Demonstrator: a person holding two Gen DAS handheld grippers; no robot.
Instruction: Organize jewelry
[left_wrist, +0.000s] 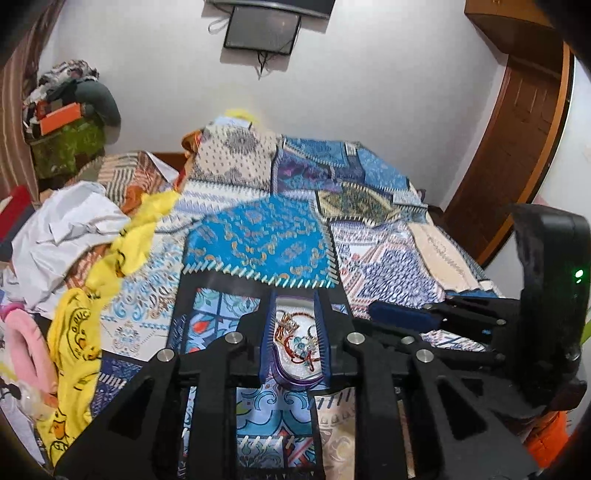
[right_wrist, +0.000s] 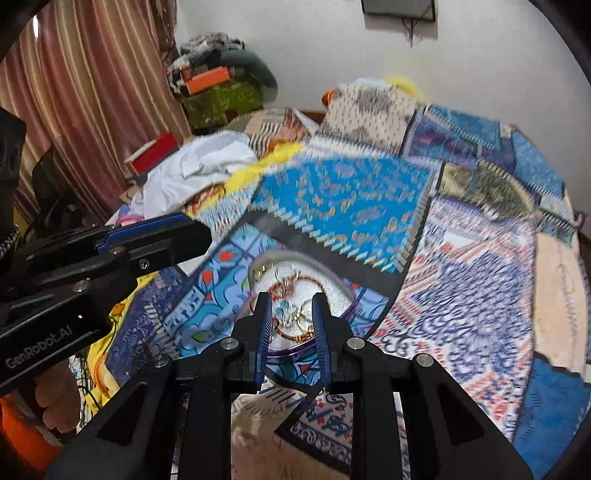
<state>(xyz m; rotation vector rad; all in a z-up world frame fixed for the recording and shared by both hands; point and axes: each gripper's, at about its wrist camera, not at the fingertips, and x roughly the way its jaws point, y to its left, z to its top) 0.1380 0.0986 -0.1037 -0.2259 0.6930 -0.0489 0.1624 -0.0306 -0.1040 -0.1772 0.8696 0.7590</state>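
A white tray with a purple rim (left_wrist: 291, 384) (right_wrist: 343, 291) lies on the patchwork bedspread. It holds a tangle of jewelry (left_wrist: 295, 336) (right_wrist: 295, 306): a red beaded bracelet, gold rings and a pale blue piece. My left gripper (left_wrist: 293, 299) hovers over the tray, fingers apart, with nothing between them. My right gripper (right_wrist: 291, 301) is also over the tray, fingers apart and empty. Each gripper shows in the other's view, the right one (left_wrist: 399, 314) at the tray's right and the left one (right_wrist: 155, 236) at its left.
The patchwork bedspread (left_wrist: 258, 240) (right_wrist: 461, 277) covers the bed. Loose white and yellow clothes (left_wrist: 92, 236) (right_wrist: 199, 166) lie at its left side. A pile of clothes and boxes (left_wrist: 66, 110) stands in the far left corner. A wooden door (left_wrist: 517, 129) is at the right.
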